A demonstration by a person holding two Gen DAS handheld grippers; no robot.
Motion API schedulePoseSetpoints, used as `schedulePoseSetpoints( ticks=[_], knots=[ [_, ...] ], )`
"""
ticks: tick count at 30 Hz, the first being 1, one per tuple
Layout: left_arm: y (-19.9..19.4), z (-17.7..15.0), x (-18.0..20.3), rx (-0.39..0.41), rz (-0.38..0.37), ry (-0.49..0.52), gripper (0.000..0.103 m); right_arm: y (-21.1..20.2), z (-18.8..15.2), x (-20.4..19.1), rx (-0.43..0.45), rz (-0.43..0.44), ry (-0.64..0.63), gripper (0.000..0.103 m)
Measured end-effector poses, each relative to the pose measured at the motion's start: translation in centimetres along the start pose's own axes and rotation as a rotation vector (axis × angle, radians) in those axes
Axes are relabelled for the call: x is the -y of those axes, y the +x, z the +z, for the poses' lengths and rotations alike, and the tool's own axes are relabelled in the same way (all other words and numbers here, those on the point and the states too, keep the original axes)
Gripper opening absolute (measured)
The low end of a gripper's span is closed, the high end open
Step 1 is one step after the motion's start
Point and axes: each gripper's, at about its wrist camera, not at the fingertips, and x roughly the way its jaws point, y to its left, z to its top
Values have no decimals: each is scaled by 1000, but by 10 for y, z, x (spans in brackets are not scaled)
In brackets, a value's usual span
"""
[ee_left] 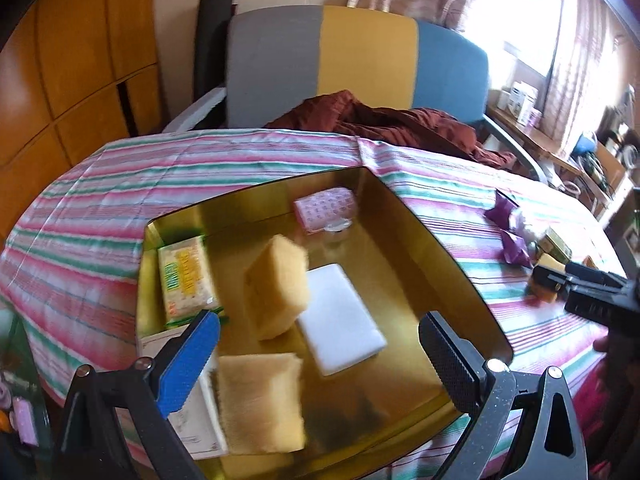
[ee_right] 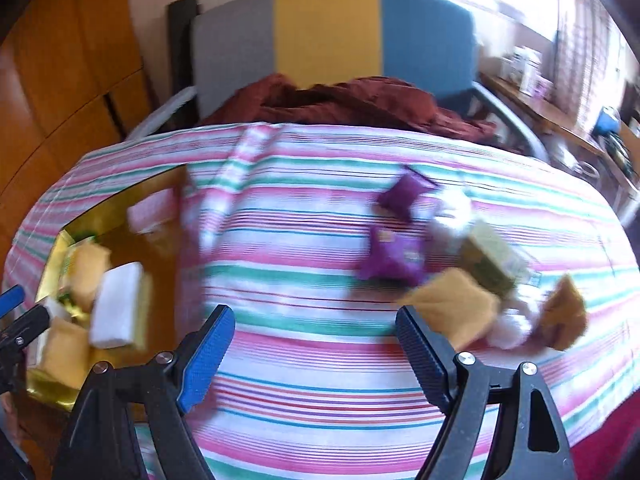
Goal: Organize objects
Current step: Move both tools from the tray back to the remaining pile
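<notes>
A gold tray [ee_left: 420, 236] lies on the striped cloth and holds a tilted yellow sponge [ee_left: 278, 284], a second yellow sponge [ee_left: 260, 400], a white pad [ee_left: 340, 316], a yellow-green packet [ee_left: 186, 276] and a pink packet [ee_left: 324, 206]. My left gripper [ee_left: 320, 360] is open and empty above the tray's near edge. My right gripper [ee_right: 316, 352] is open and empty over the cloth. Ahead of it to the right lie purple packets [ee_right: 394, 258], a green box [ee_right: 490, 256] and yellow sponges [ee_right: 460, 308]. The tray also shows in the right wrist view [ee_right: 60, 240].
The striped cloth [ee_right: 312, 240] covers the table. A chair [ee_left: 320, 60] with grey, yellow and blue panels and a dark red cloth [ee_left: 380, 120] stands behind. A wooden cabinet [ee_left: 60, 80] is at left, a cluttered shelf [ee_left: 560, 140] at right.
</notes>
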Motion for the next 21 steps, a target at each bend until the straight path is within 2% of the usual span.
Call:
schedulePoseSetpoints(
  ticks=[7, 13, 17, 21],
  knots=[
    [8, 14, 45, -7, -73, 109, 100, -14, 11, 89, 23, -101, 153, 84],
    [17, 27, 98, -8, -158, 229, 100, -26, 17, 161, 92, -185, 309, 84],
    [29, 35, 136, -17, -210, 302, 100, -24, 4, 192, 105, -158, 438, 84],
    [45, 40, 175, -33, -267, 386, 99, -18, 1, 203, 89, -94, 513, 84]
  ],
)
